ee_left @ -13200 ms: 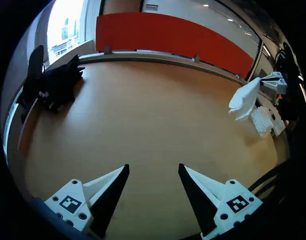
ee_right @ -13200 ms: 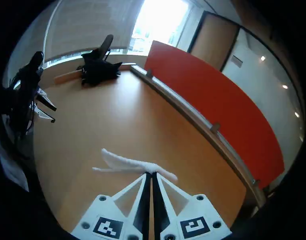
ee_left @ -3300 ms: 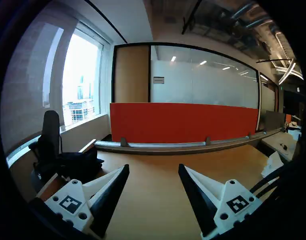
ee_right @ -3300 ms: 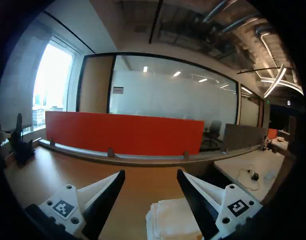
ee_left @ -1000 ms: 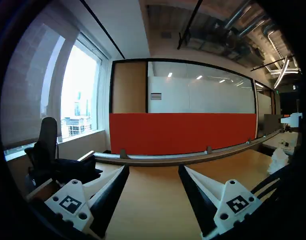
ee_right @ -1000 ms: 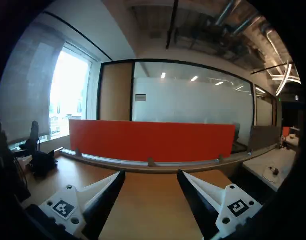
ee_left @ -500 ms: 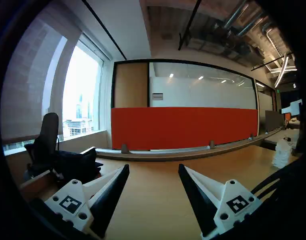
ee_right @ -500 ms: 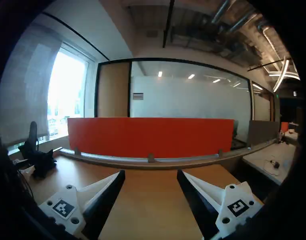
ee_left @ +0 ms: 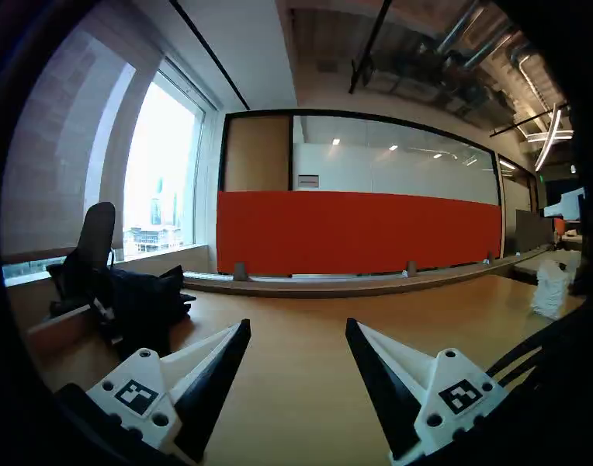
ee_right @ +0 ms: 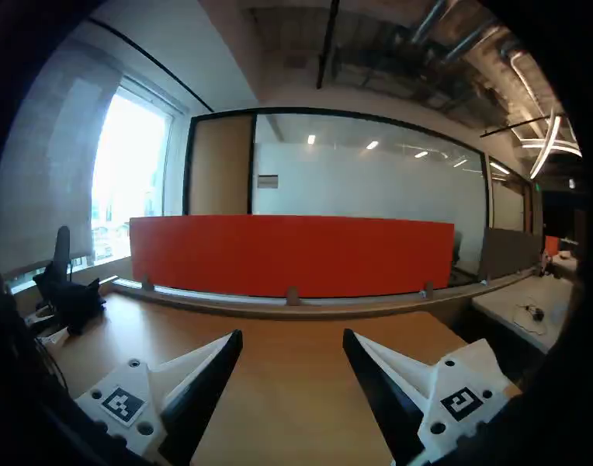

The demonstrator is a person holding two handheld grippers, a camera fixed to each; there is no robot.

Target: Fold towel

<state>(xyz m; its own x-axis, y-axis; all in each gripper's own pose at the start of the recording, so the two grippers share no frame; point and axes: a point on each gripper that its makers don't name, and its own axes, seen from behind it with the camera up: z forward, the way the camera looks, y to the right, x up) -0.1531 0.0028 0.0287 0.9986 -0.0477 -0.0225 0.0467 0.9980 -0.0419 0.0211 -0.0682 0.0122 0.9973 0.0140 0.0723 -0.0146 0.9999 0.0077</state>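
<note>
Left gripper view: the left hand-held gripper (ee_left: 296, 322) is seen above the light-brown wooden table (ee_left: 312, 373). Its two black-edged fingers are held wide apart and nothing is caught between them. The white towel (ee_left: 551, 287), a bunched stack of cloth, is noted at the far right of the table, well apart from this gripper. A black bag (ee_left: 141, 307) is set at the table's left end, with a black office chair (ee_left: 91, 248) just behind it. An orange-red divider panel (ee_left: 358, 233) is stood along the table's far edge.

Right gripper view: the right hand-held gripper (ee_right: 293, 334) is also held with fingers spread apart and empty, over the wooden table. The divider panel is seen across the far side. A white table (ee_right: 521, 307) with a small dark cable on it is seen beyond, to the right.
</note>
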